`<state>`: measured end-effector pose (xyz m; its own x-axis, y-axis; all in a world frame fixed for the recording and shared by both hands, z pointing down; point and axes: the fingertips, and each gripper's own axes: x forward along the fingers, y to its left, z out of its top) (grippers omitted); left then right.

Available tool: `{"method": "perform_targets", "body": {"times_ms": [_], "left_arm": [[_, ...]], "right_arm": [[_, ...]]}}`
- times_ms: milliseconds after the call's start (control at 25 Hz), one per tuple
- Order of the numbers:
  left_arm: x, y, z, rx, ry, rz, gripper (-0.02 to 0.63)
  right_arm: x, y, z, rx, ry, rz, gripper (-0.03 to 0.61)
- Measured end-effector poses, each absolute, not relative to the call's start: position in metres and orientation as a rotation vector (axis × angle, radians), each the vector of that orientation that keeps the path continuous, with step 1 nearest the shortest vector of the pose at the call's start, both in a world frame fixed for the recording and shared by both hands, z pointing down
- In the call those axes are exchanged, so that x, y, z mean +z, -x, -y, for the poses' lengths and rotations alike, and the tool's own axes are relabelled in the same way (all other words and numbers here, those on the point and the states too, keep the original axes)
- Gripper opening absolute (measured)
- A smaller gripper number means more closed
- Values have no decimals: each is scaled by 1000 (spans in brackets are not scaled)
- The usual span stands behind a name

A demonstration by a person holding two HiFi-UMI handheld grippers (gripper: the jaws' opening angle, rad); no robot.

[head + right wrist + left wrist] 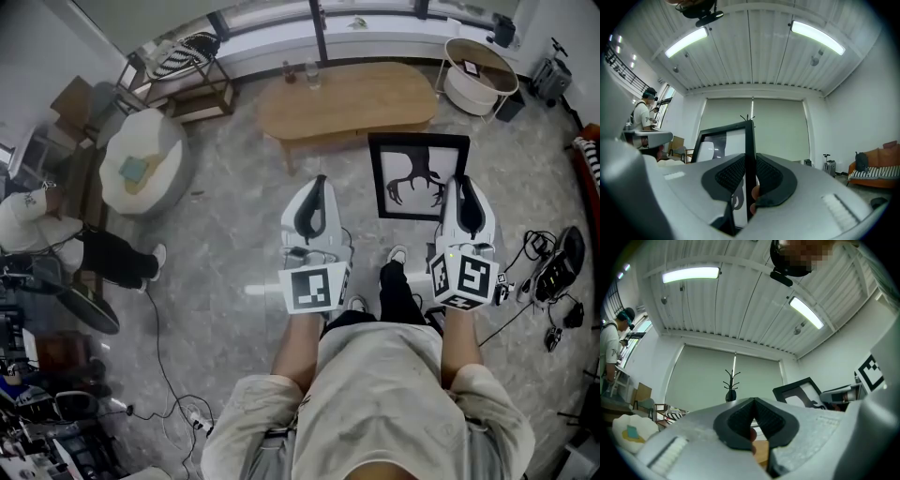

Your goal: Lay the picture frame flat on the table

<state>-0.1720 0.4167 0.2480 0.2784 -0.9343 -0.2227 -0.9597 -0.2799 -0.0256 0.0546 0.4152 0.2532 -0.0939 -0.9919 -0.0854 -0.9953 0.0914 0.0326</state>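
Note:
A black picture frame with an antler print is held upright in the air, in front of the oval wooden table. My right gripper is shut on the frame's right edge. In the right gripper view that edge runs straight up between the two pads. My left gripper hangs to the left of the frame, apart from it, shut with nothing in it. In the left gripper view its pads meet, and the frame shows to the right.
Two small bottles stand at the table's far edge. A round white side table is at back right, a white pouf at left, a person further left. Cables lie on the floor at right.

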Motion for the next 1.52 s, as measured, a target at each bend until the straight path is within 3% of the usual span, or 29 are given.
{"method": "perform_targets", "body": {"times_ms": [640, 1520], "left_arm": [[262, 139, -319, 233, 2419, -1770, 5], [253, 47, -102, 191, 2389, -1755, 5]], "right_arm": [[276, -88, -327, 88, 2119, -2265, 71], [288, -180, -101, -14, 2121, -2271, 69]]}}
